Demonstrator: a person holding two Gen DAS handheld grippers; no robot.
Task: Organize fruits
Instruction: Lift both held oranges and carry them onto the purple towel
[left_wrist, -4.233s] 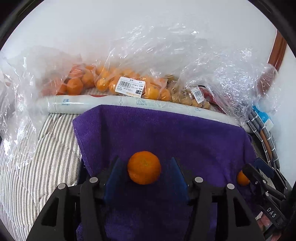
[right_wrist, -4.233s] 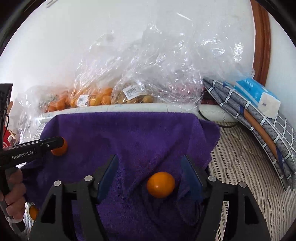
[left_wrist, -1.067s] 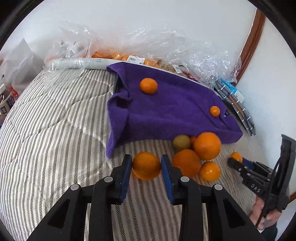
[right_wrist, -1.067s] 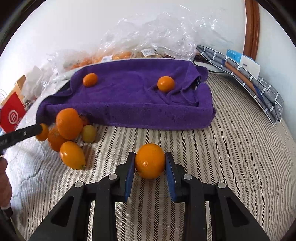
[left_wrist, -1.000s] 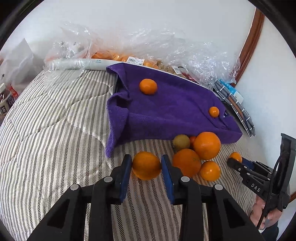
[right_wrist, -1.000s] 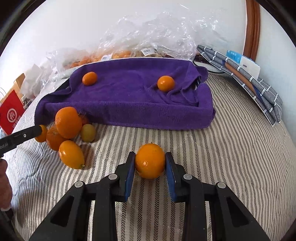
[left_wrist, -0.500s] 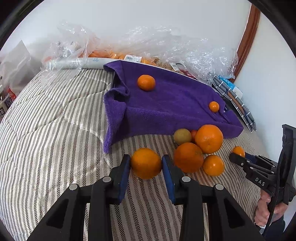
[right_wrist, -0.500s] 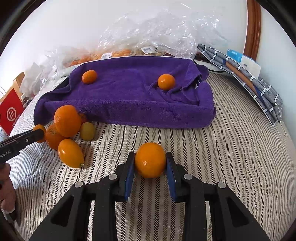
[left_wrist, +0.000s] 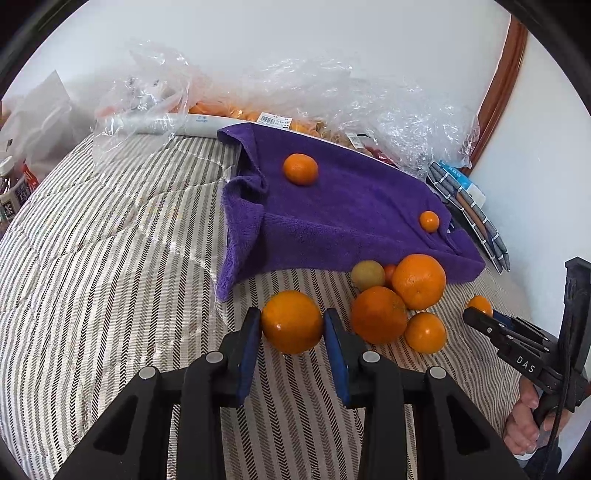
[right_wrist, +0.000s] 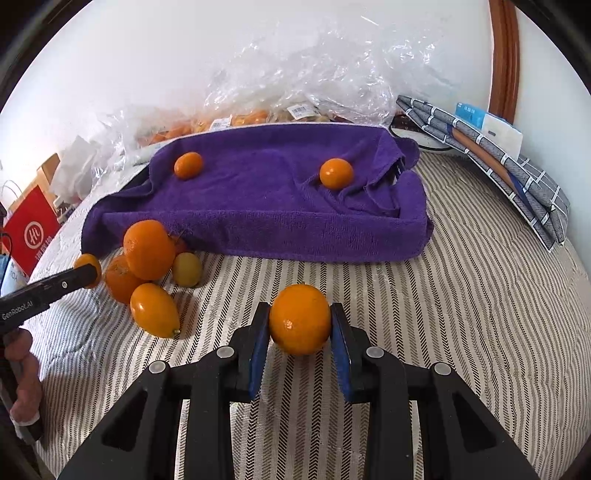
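Your left gripper (left_wrist: 292, 325) clamps one orange (left_wrist: 292, 322); your right gripper (right_wrist: 300, 326) clamps another orange (right_wrist: 300, 324), both above the striped bed (right_wrist: 461, 295) beside the fruit pile (left_wrist: 399, 299).

Two fruits (right_wrist: 336, 173) on towel (right_wrist: 258, 206); pile (right_wrist: 147, 251) before it.

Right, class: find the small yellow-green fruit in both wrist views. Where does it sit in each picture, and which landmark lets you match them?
Left wrist view: the yellow-green fruit is right of centre, at the far side of the heap of oranges, just below the purple towel.
Right wrist view: it is left of centre, on the heap's right side, again just below the towel's front edge.
Shared landmark: the purple towel.
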